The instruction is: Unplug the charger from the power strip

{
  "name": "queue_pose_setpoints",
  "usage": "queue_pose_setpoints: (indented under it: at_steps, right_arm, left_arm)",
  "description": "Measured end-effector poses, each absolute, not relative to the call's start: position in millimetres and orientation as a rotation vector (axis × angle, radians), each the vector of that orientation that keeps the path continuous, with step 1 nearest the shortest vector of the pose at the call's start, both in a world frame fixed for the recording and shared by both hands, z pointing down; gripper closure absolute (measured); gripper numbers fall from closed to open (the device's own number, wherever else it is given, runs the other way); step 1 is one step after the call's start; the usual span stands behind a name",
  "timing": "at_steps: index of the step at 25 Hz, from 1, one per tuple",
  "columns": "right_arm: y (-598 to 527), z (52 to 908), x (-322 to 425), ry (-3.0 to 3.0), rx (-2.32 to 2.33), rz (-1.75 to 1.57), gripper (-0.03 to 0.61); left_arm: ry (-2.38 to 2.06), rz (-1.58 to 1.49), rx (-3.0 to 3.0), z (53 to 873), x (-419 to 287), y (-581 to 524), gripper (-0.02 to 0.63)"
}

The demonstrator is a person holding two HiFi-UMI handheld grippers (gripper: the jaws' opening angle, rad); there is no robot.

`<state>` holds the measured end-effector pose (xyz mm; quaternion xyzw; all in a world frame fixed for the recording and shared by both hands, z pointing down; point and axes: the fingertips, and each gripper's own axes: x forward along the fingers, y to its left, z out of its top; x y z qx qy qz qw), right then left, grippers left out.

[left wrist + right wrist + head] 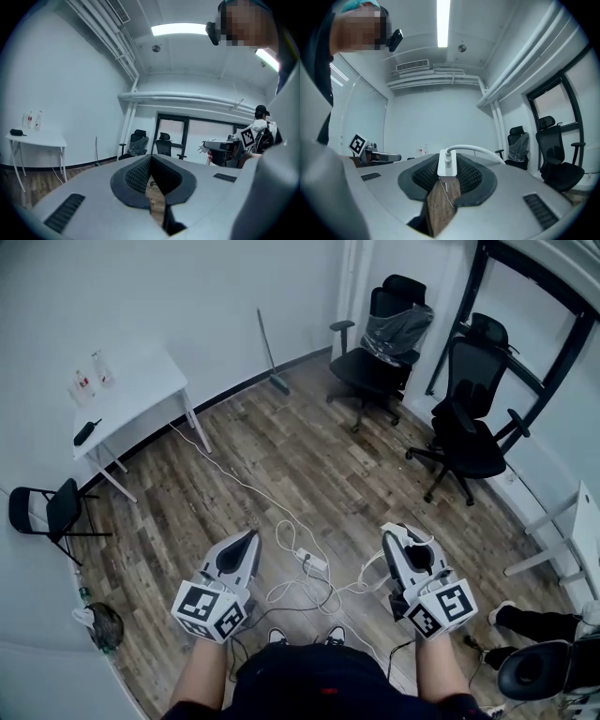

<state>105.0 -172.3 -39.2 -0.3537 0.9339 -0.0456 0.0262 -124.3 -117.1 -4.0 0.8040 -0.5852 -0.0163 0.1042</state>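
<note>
black-white square markers [199,602] on both cubes. white charger [447,164] clamped between right gripper [395,538] pads, jaws partly apart on it; long axis along jaws, prongs pointing far past tips, cable [478,150] arcing right. power strip [314,563] on floor [281,456], near, between grippers, apart from charger. left gripper [151,164] closed, empty.

The head camera looked from above steeply down on the wooden floor [309,456], and it held the left claw [251,536] and the right claw [388,532] low in its frame. Each claw camera sat very near behind its own jaws and faced level across the room. All three views shared the office chairs [380,343] at the far wall, and each claw view also caught the other claw at its side.
</note>
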Motion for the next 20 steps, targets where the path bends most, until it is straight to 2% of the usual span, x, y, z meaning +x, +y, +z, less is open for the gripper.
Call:
queue_pose_setpoints:
  at_steps: [20]
  right_arm:
    - [-163.3, -53.8, 127.7, 2.821, -1.183, -0.144, 0.474]
  left_arm:
    - [-1.693, -0.093, 2.432, -20.6, -114.9, -97.2, 0.594]
